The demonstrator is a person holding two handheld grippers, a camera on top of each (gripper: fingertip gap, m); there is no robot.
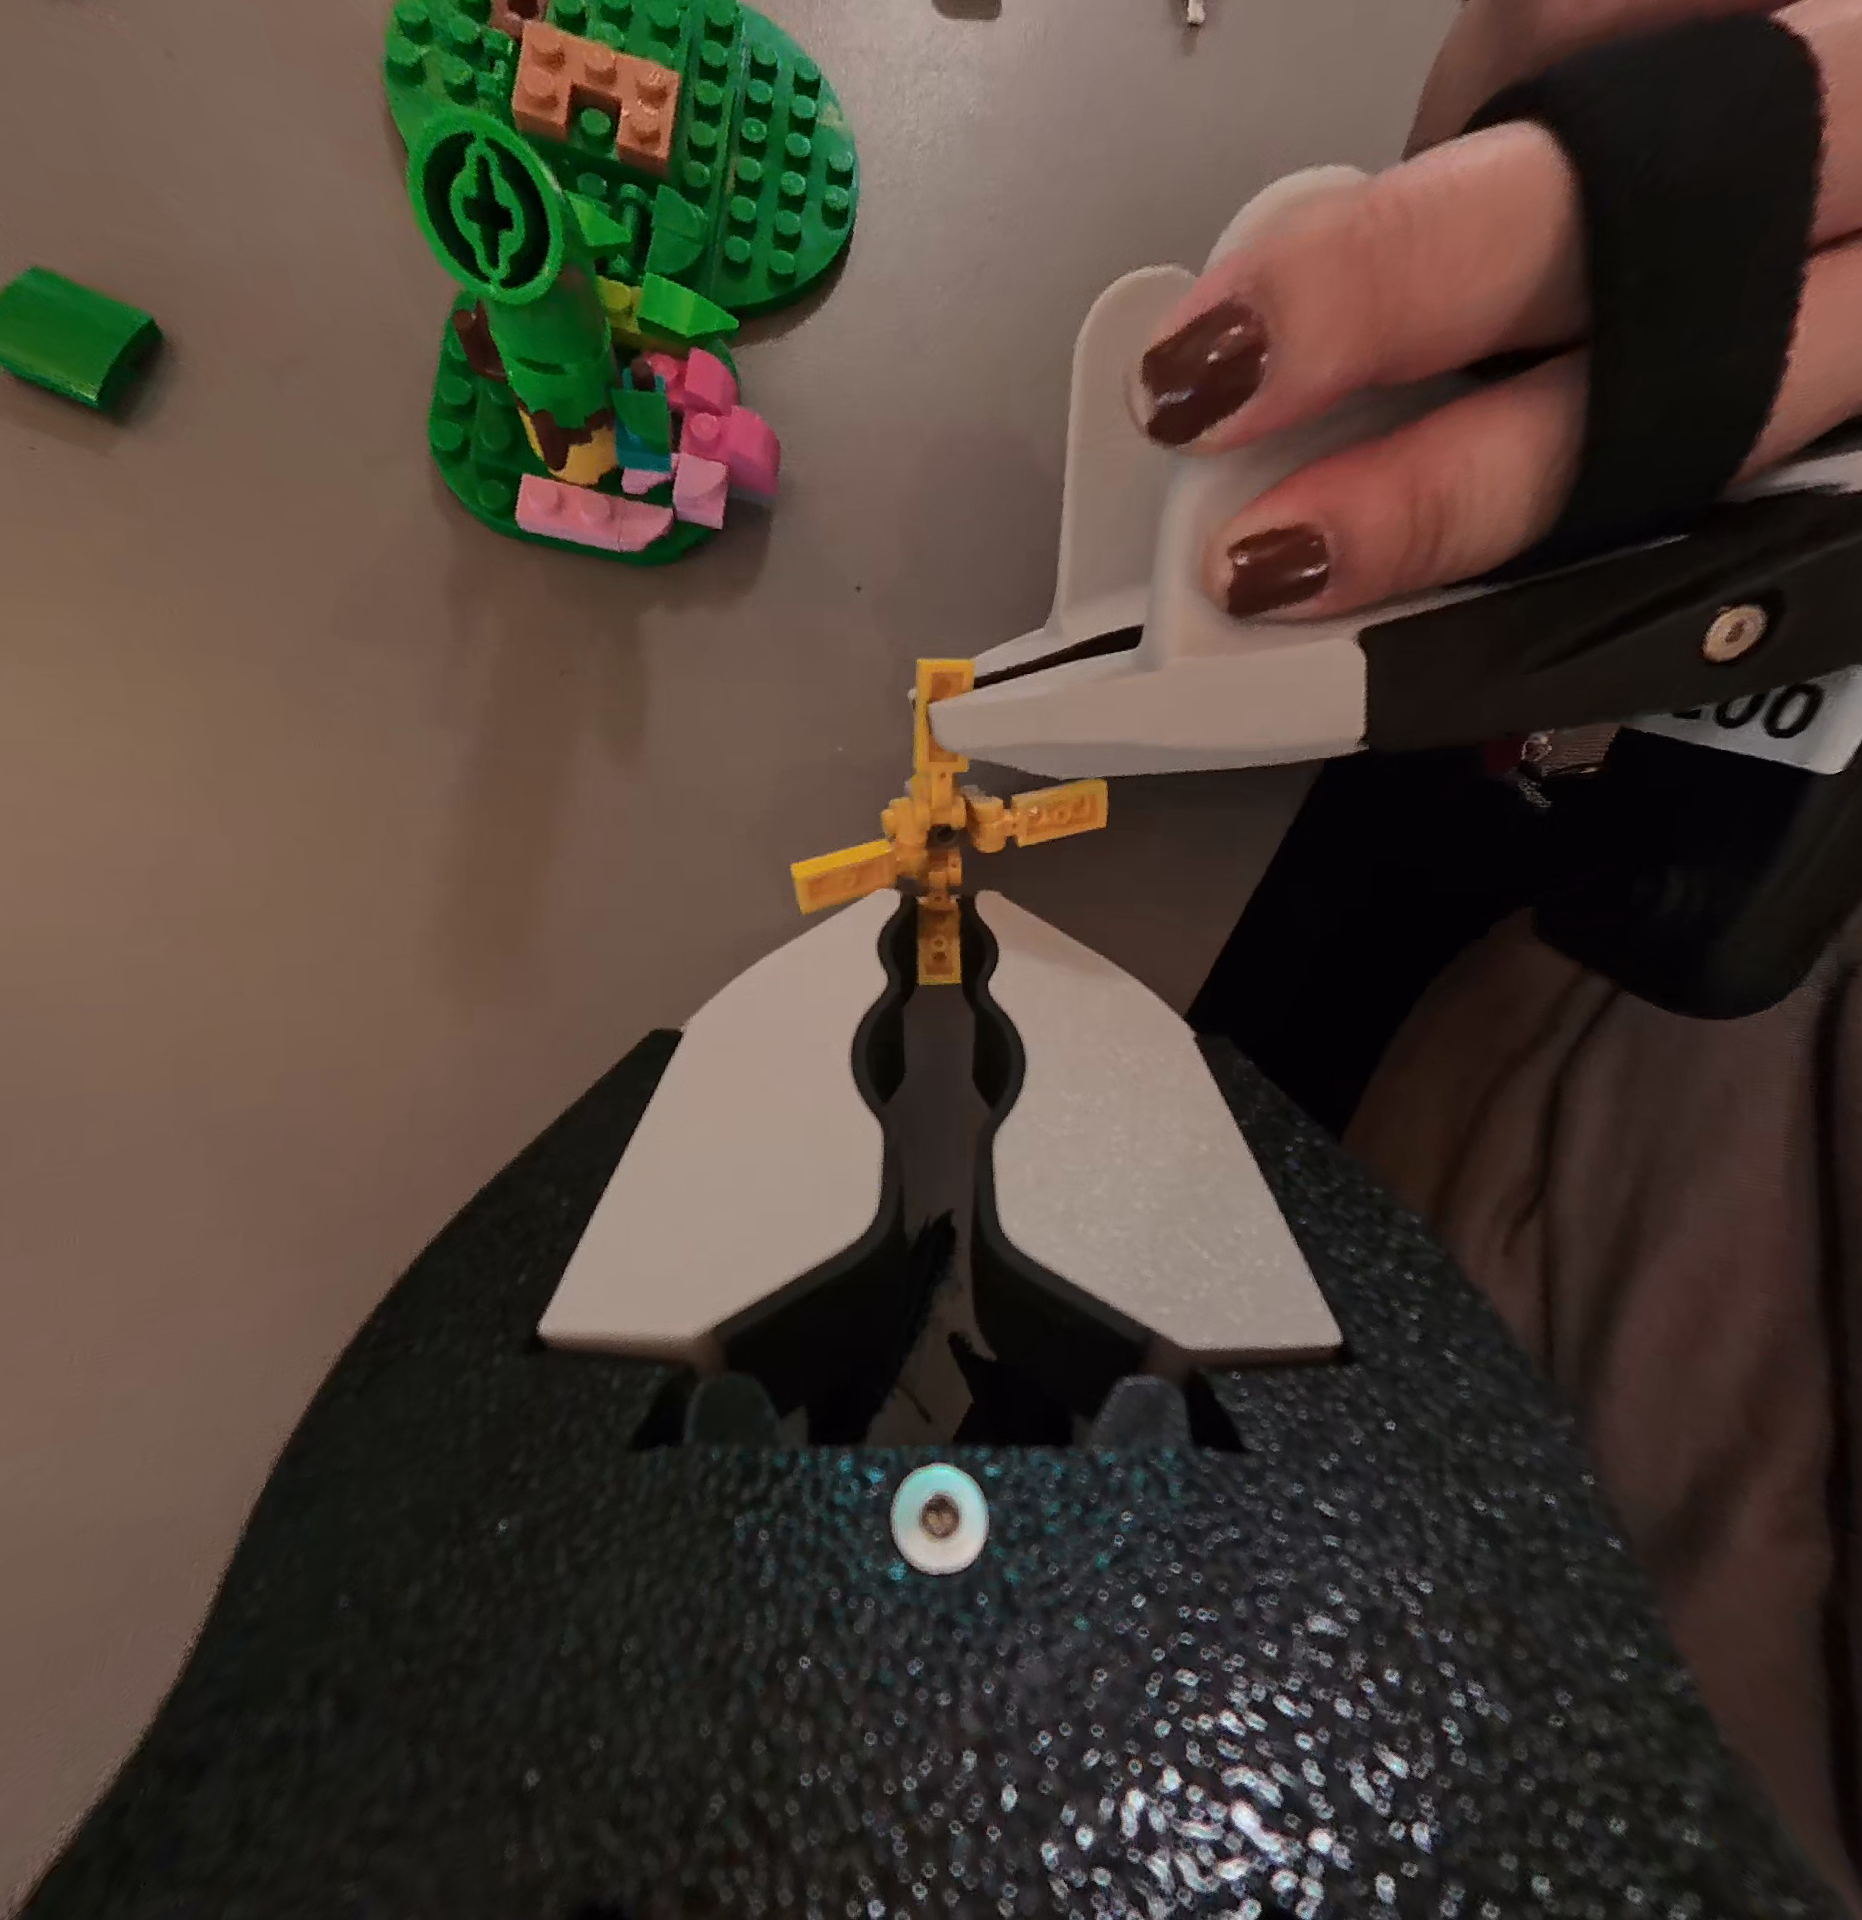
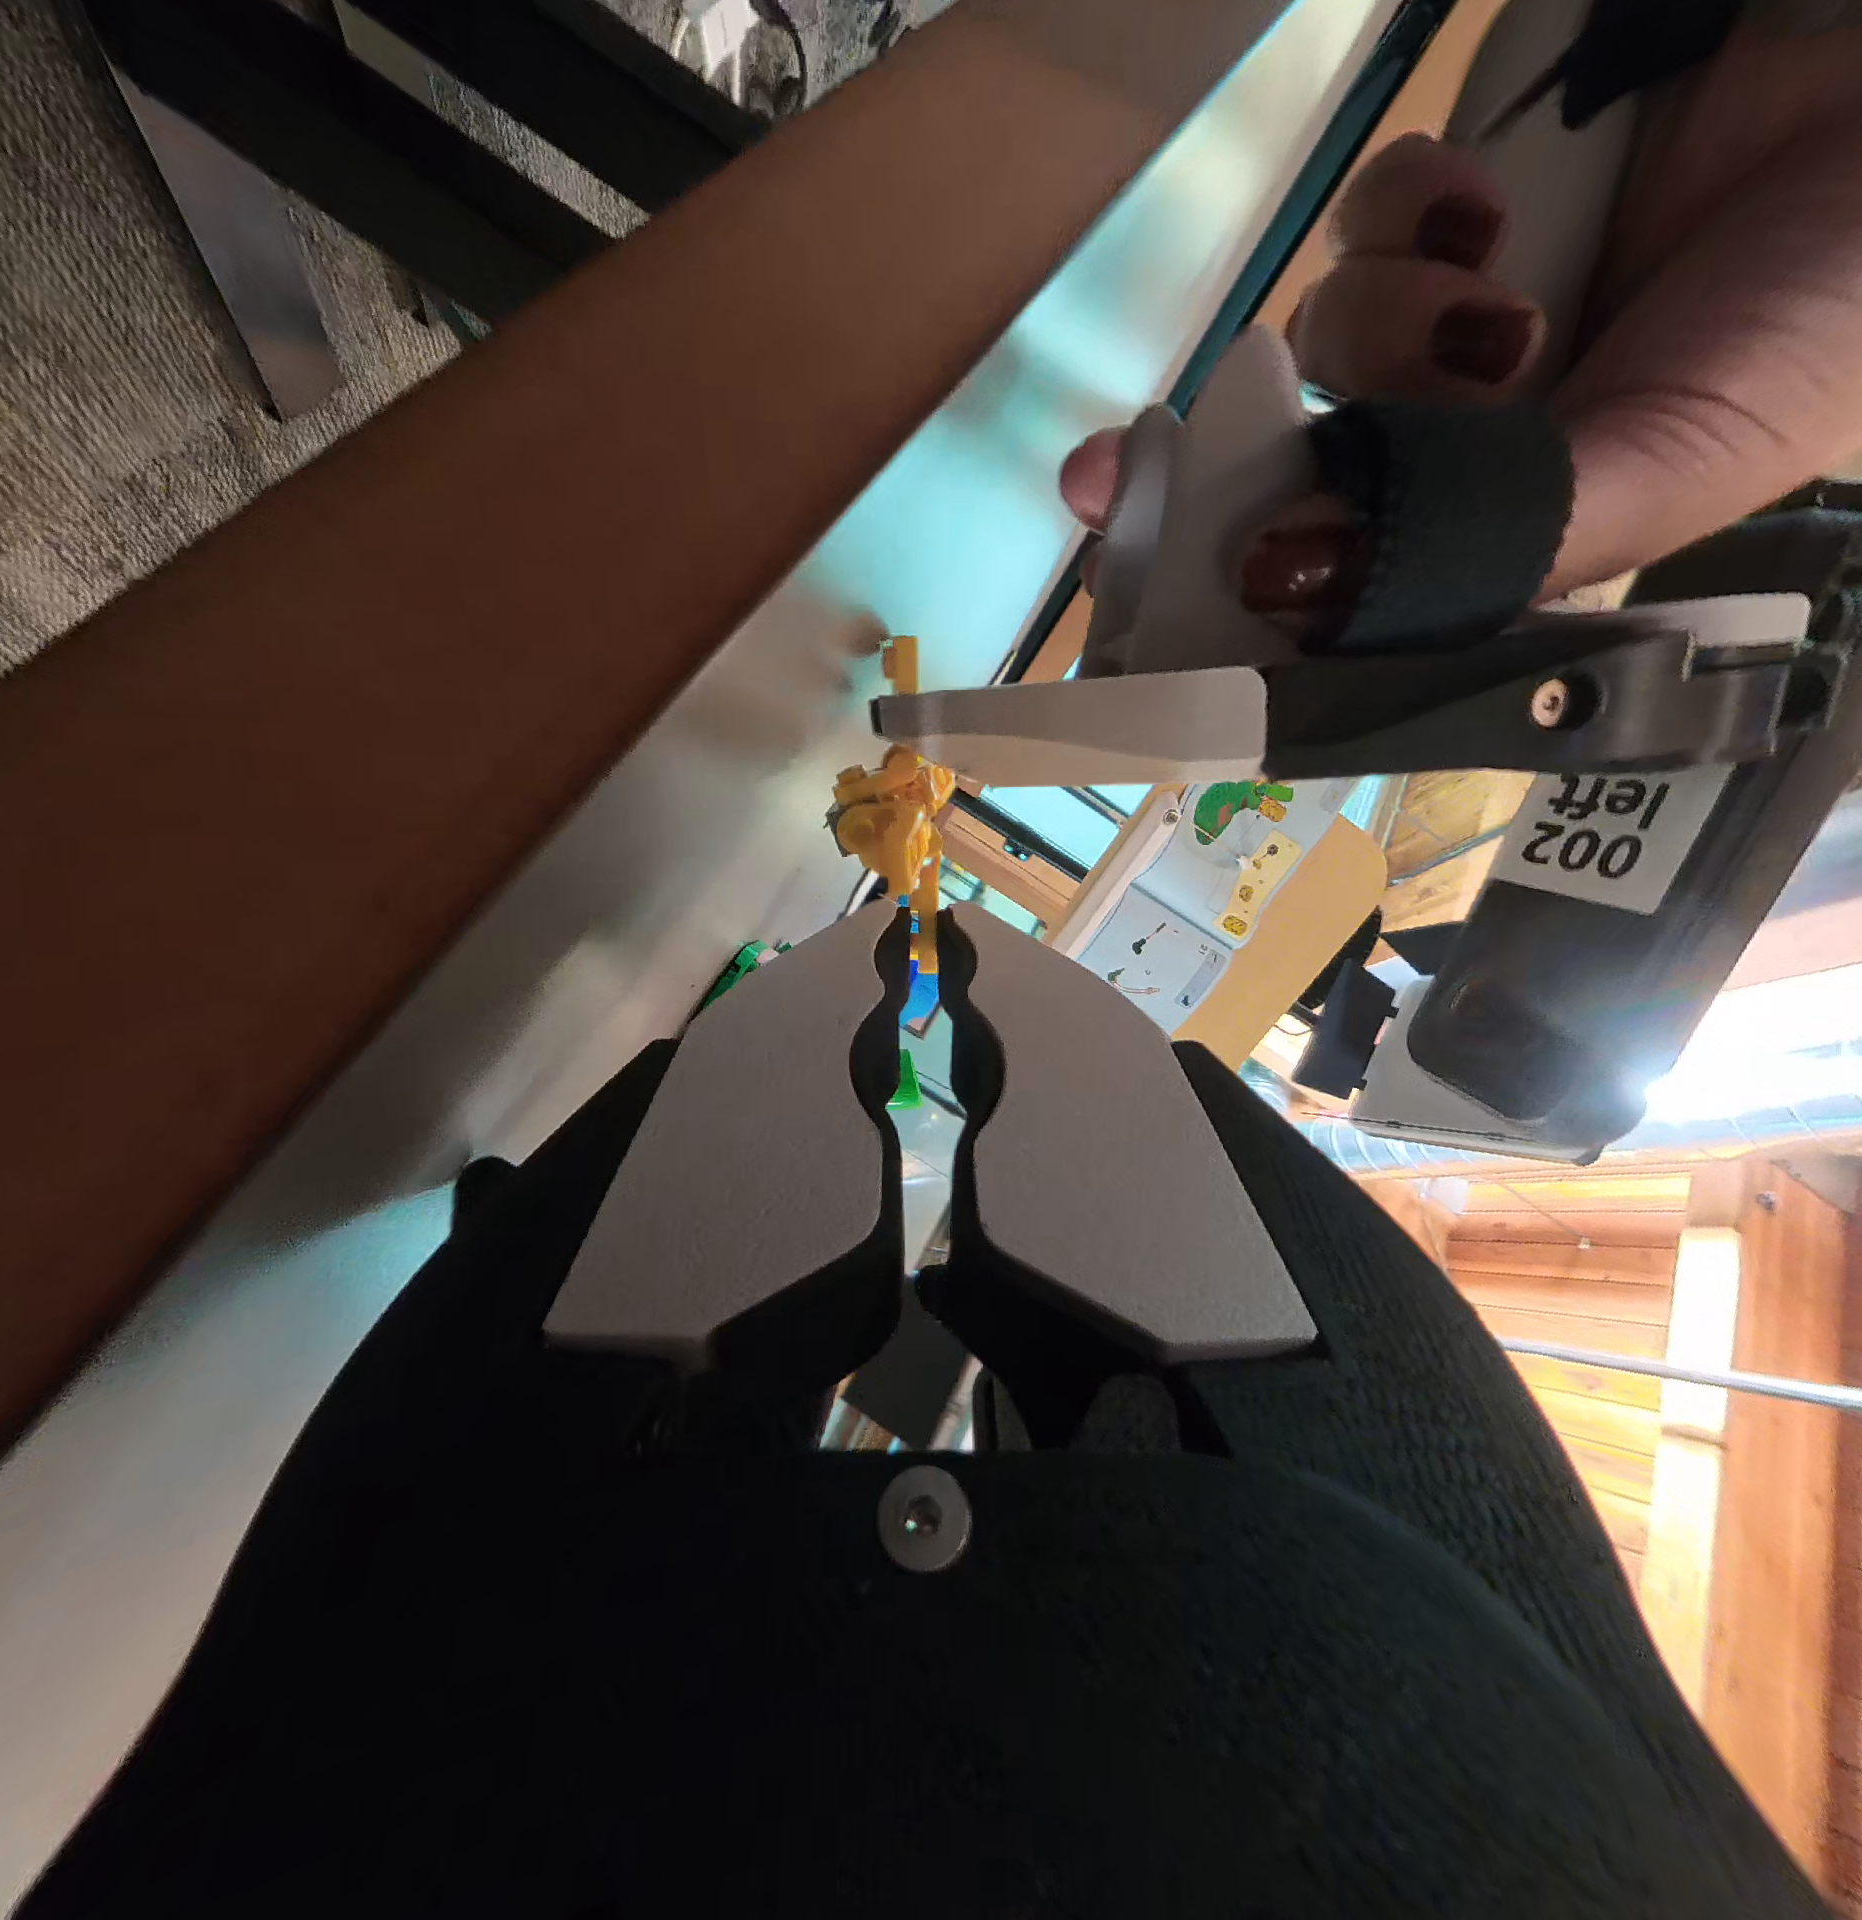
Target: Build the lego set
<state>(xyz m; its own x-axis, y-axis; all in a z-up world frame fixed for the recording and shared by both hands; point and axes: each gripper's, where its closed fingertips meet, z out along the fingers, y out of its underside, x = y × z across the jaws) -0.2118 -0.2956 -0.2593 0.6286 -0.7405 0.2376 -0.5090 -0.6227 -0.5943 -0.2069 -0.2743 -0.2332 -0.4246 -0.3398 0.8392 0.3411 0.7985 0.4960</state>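
A yellow cross-shaped lego assembly [image 1: 942, 831] with four thin arms is held in the air between both grippers. My left gripper [image 1: 937, 914] is shut on its lower arm in the left wrist view. My right gripper [image 1: 942, 707] comes in from the right and is shut on its upper arm. In the right wrist view the right gripper [image 2: 922, 920] pinches one arm of the yellow assembly [image 2: 891, 821], and the left gripper [image 2: 891, 727] pinches the opposite arm from the right. The green lego base build [image 1: 615, 208] with a green stem and pink bricks stands on the table at the far left.
A loose green curved brick [image 1: 70, 343] lies on the grey table [image 1: 283, 831] at the left edge. A person's hand [image 1: 1374, 364] holds the right gripper. An instruction booklet [image 2: 1218, 894] shows behind the grippers in the right wrist view.
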